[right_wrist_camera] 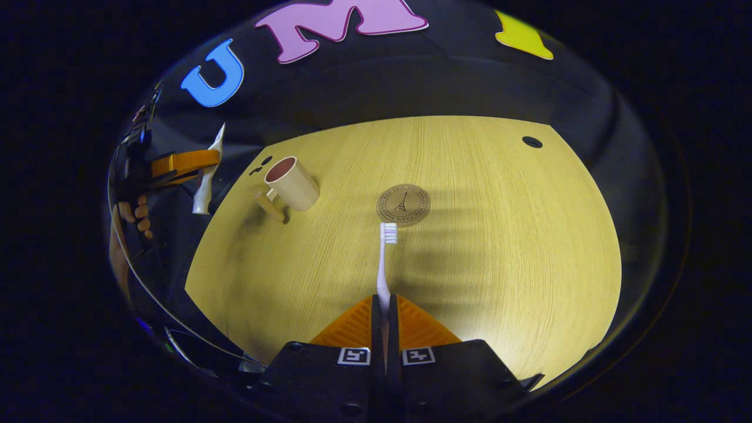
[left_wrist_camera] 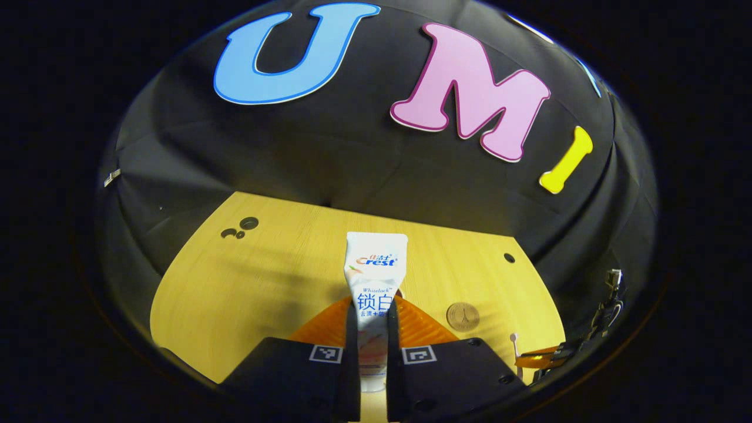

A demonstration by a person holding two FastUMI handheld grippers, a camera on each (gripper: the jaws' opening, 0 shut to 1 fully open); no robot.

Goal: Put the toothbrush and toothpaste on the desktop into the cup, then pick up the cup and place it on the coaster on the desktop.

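My left gripper point(left_wrist_camera: 372, 320) is shut on the white toothpaste tube point(left_wrist_camera: 375, 276), which stands upright between the fingers above the wooden table. My right gripper point(right_wrist_camera: 385, 305) is shut on the handle of the white toothbrush point(right_wrist_camera: 384, 258), whose bristled head points forward toward the round brown coaster point(right_wrist_camera: 403, 205). The cream cup point(right_wrist_camera: 292, 183) with a handle stands at the left of the table in the right gripper view. The coaster point(left_wrist_camera: 463, 316) also lies to the right in the left gripper view. The other gripper with the toothpaste tube point(right_wrist_camera: 207, 176) shows far left in the right gripper view.
The wooden tabletop point(right_wrist_camera: 499, 235) has small round holes, one near its far right corner point(right_wrist_camera: 532, 141) and a few at the far left point(left_wrist_camera: 249, 222). A hand point(right_wrist_camera: 138, 214) holds the other gripper at the left edge. Black cloth walls the booth behind the table.
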